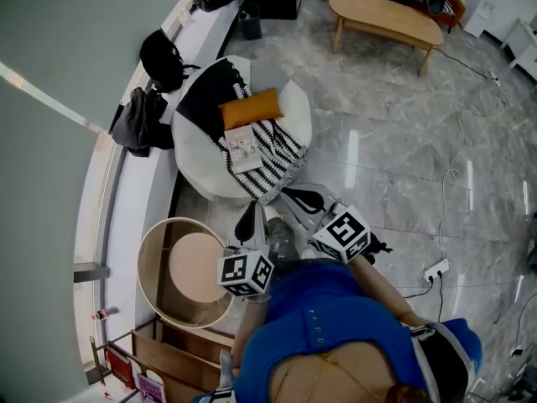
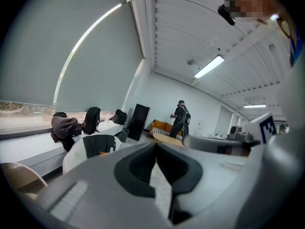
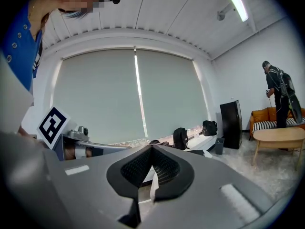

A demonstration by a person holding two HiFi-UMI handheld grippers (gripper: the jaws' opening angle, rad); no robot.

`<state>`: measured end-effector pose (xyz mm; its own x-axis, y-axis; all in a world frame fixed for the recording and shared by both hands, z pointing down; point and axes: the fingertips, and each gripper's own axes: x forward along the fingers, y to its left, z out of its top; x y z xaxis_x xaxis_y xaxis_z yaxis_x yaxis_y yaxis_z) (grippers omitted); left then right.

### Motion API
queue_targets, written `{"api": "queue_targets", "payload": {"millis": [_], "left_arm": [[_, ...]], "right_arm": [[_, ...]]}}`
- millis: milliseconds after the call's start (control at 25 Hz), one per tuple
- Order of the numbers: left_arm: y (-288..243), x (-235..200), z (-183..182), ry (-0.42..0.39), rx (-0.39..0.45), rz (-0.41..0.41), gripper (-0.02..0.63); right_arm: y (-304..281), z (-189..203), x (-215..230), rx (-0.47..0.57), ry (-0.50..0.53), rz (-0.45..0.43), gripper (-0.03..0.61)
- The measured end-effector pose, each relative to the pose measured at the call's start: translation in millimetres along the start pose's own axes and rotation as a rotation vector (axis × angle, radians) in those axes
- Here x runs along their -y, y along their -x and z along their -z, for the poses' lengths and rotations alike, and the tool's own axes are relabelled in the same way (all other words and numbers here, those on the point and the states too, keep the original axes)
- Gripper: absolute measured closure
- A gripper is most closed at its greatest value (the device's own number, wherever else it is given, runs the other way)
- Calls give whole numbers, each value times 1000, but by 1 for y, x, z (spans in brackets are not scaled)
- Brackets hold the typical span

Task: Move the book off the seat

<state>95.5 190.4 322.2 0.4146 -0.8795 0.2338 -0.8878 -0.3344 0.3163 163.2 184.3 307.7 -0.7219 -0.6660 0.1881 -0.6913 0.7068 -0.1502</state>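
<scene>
1. The left tongs (image 2: 156, 144) and the right tongs (image 3: 151, 148) are both pressed together with nothing between them. They are held in front of the person, aimed at the seat (image 1: 195, 173) and short of it.
2. A round wooden table (image 1: 151, 254) stands just left of the left tongs, near the seat's rim. It looks like the handiest spot to put something down. On the right, a power strip (image 1: 436, 269) and its cable lie on the floor (image 1: 377, 149), so stepping that way needs care.
3. The book (image 1: 244, 151) lies flat on a striped throw (image 1: 284, 154) on the seat, just beside an orange cushion (image 1: 250, 107).
4. The book looks thin and light, stiff at the spine, with covers that may flop. The soft throw should let one jaw slide under the near edge. The tongs must open first. A pinch close to the spine should keep the pages from fanning, and the throw may drag along.
5. Beyond the seat, bags (image 1: 161, 57) sit on the window ledge (image 1: 134, 200), closing off that side. Open floor stretches to a low table (image 1: 386, 17).
</scene>
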Motion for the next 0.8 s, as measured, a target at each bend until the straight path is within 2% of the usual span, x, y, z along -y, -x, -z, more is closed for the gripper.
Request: {"api": "queue_targets", "payload": {"millis": [440, 800], "left_arm": [[-113, -88, -60, 4, -3, 41, 612], [-167, -137, -97, -42, -12, 68, 612]], "right_arm": [[-126, -38, 67, -12, 22, 7, 577], [-208, -65, 96, 1, 24, 29, 577]]}}
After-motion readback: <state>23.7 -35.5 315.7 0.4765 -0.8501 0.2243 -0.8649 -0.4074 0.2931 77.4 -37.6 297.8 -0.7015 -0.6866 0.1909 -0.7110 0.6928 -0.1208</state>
